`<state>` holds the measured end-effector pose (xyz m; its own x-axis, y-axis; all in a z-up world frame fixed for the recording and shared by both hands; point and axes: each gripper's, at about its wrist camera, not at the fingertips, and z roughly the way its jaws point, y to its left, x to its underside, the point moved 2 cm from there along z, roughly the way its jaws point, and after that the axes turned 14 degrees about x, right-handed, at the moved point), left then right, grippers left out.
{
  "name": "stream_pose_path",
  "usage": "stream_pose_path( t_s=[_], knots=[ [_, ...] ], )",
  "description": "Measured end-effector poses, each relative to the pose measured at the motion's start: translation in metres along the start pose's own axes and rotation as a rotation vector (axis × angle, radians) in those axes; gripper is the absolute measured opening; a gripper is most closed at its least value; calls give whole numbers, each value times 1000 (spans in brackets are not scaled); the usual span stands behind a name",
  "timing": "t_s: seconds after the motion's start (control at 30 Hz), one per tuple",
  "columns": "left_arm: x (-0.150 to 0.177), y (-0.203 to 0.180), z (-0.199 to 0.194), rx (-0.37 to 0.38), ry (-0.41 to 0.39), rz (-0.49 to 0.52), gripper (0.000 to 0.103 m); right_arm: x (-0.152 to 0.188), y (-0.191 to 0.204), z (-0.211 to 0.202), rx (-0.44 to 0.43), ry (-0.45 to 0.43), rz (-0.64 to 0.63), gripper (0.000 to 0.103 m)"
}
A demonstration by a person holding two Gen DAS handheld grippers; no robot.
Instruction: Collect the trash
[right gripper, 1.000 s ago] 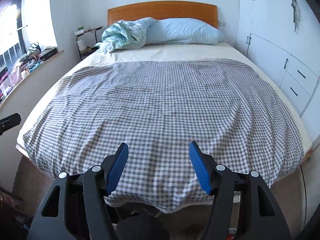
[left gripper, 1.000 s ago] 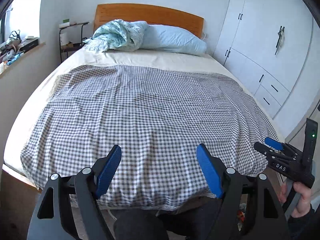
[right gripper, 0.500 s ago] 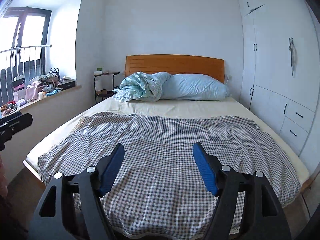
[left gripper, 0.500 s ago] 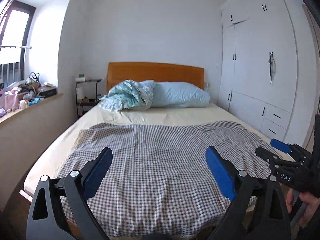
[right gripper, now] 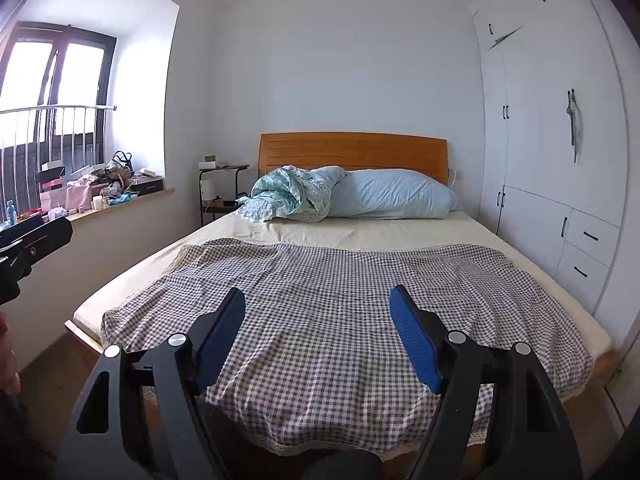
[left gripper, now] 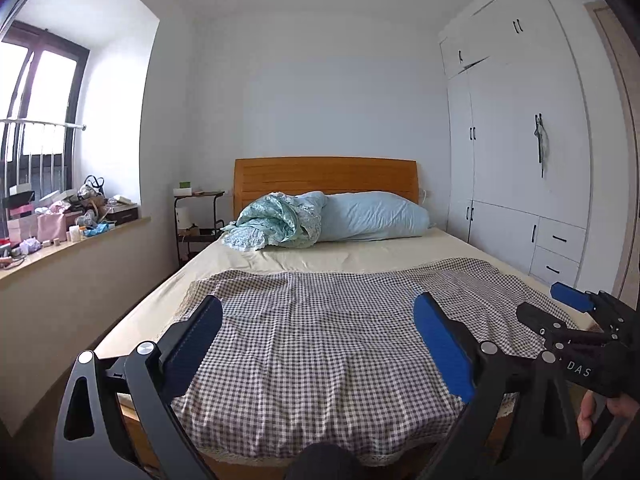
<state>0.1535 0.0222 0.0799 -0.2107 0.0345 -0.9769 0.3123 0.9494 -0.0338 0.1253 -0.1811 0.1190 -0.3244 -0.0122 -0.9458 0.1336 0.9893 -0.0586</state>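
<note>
My left gripper [left gripper: 318, 304] is held over the foot of a bed, its blue-padded jaws opening wide with nothing between them. My right gripper [right gripper: 318, 294] points the same way, jaws opening and likewise empty. It also shows at the right edge of the left wrist view as the right gripper [left gripper: 576, 328], with a hand on it. The left gripper [right gripper: 32, 240] pokes in at the left edge of the right wrist view. No distinct piece of trash shows on the checked blanket [left gripper: 320, 340]. A cluttered windowsill [left gripper: 60, 220] holds boxes, bags and crumpled bits.
The bed carries a blue pillow [left gripper: 372, 216] and a bundled pale quilt [left gripper: 280, 220] against a wooden headboard [left gripper: 324, 176]. A small black bedside table [left gripper: 198, 208] stands left of it. White wardrobes [left gripper: 520, 160] line the right wall. A window [right gripper: 52, 92] is on the left.
Both views have swung upward from the bed's foot to the far wall, and both hands rose. The floor under the bed's edge dropped out of view. Both pairs of jaws spread wider.
</note>
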Motion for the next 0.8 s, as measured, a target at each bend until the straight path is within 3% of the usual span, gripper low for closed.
stream_pose_path(
  t_s=[0.17,0.3,0.37,0.5,0.6,0.8],
  knots=[
    [14,-22,-41,70,-6,-7,96,9,-2,-30,-7,-8,-1,79],
    [25,-36,-74,43,-36,-5,96,18,-10,-47,21,14,32,79],
    [29,-38,-89,24,-55,-13,96,26,-12,-60,35,19,32,84],
    [44,-41,-124,-56,-97,-12,96,42,-8,-86,55,32,50,86],
    [56,-39,-139,-63,-73,-60,96,62,-1,-104,67,62,21,86],
    [69,-42,-165,-68,-71,-35,96,81,1,-141,36,76,44,86]
  ],
)
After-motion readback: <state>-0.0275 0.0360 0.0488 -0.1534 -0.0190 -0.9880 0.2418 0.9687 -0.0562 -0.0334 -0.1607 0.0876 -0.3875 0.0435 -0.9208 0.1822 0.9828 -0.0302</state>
